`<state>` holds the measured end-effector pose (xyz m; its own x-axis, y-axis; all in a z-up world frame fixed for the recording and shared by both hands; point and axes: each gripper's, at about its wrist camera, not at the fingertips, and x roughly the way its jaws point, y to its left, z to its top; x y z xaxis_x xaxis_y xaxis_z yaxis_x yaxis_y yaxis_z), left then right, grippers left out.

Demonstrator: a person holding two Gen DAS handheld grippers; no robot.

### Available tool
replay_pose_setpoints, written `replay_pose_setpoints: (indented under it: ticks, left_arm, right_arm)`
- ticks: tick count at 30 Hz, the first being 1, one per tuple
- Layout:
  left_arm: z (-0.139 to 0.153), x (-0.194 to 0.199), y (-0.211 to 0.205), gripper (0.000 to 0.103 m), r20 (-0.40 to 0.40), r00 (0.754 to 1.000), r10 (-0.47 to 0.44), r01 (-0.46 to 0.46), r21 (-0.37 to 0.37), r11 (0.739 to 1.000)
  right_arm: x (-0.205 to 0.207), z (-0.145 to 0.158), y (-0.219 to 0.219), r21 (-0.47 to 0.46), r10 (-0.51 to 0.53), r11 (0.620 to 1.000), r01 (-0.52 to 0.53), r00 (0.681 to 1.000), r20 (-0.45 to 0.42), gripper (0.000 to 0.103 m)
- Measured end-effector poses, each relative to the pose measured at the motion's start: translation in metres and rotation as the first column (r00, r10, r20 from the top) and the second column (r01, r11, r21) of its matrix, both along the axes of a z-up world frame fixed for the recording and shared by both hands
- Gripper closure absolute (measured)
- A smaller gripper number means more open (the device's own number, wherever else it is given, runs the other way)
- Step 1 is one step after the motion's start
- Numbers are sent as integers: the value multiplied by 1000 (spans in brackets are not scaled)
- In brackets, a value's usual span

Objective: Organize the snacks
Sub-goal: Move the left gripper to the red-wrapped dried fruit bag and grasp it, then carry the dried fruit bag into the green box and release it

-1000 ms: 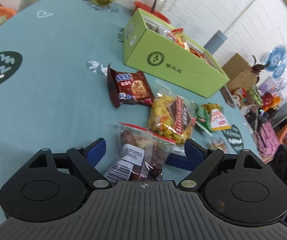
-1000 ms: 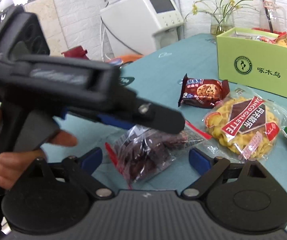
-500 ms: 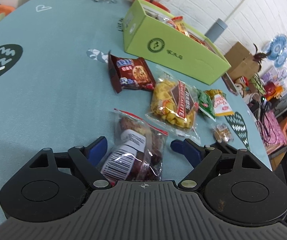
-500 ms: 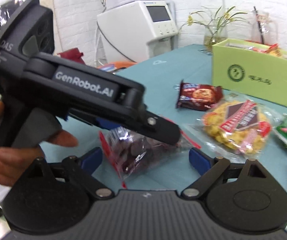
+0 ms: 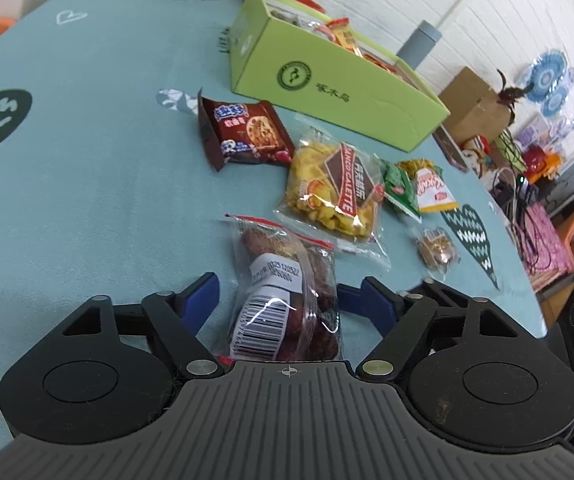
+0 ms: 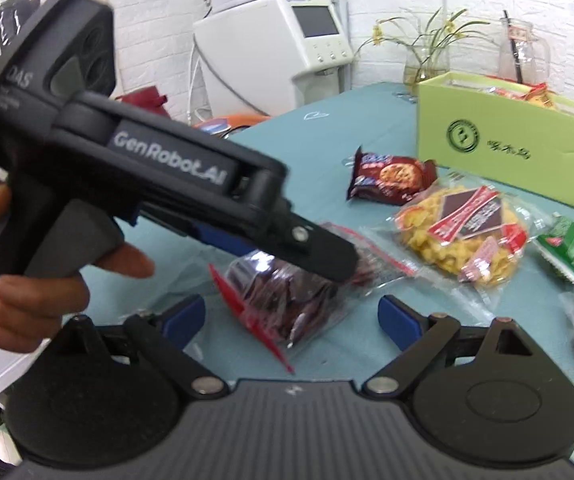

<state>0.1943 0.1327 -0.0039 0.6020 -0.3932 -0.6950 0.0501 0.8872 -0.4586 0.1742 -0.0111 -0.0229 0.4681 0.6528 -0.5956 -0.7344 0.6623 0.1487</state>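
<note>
While the clear bag of dark snacks (image 5: 287,300) lies lengthwise between its just-narrowing, not yet gripping jaws, the left gripper (image 5: 277,296) is nearer than the released right gripper (image 6: 291,316).

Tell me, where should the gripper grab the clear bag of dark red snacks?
Probably across its bulging middle, from the near end. The clear bag lies flat, lengthwise between the left gripper fingers, so its two long sides face the pads. The jaws have just been closing around it; the flat sealed edges look slippery.
</note>
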Motion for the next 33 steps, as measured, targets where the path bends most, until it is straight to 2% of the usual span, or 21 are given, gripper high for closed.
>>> replay_pose_setpoints:
  ticks: [1,2,5,9,13,17,21,24,26,27,29,32,33]
  left_arm:
    - [0,-1,-3,67,-2,1000,-2,2,19,1000]
    - [2,-2,-4,70,3,1000,12,-12,46,999]
    - [12,-2,-1,71,29,999,31,-31,31,999]
    - [44,16,-1,70,115,993,37,-39,8,999]
    - [75,60,-7,69,189,982,25,-32,30,999]
    - [104,118,-13,69,263,965,2,-17,56,998]
    - [111,179,-9,68,281,959,23,-45,73,996]
    - [102,219,-2,64,266,963,46,-69,78,994]
    - [93,238,2,55,249,967,52,-75,85,994]
    - [90,242,3,48,238,970,58,-83,94,992]
    - [91,235,8,42,258,964,63,-93,104,990]
    - [98,209,13,29,322,942,89,-131,112,985]
    - [100,200,13,28,337,937,90,-134,109,985]
  right_arm:
    - [-1,-1,3,-3,12,1000,-12,1000,14,20]
    - [-2,-1,5,-10,25,1000,-25,999,28,25]
    - [0,4,5,-7,46,999,-46,998,38,28]
    - [9,28,2,16,38,999,-40,992,124,27]
    - [42,50,0,19,4,1000,-8,979,203,27]
    - [91,69,0,13,-28,1000,25,969,245,27]
    - [151,86,8,-11,-35,999,40,963,267,27]
    - [193,86,21,-55,-19,998,36,961,275,27]
    - [217,81,27,-67,-11,997,30,966,259,27]
    - [226,78,28,-71,-16,997,34,969,247,27]
    - [231,76,23,-72,-31,996,51,968,249,25]
    - [211,81,5,-31,-64,997,77,953,297,9]
    - [200,82,-3,-17,-77,996,86,949,307,10]
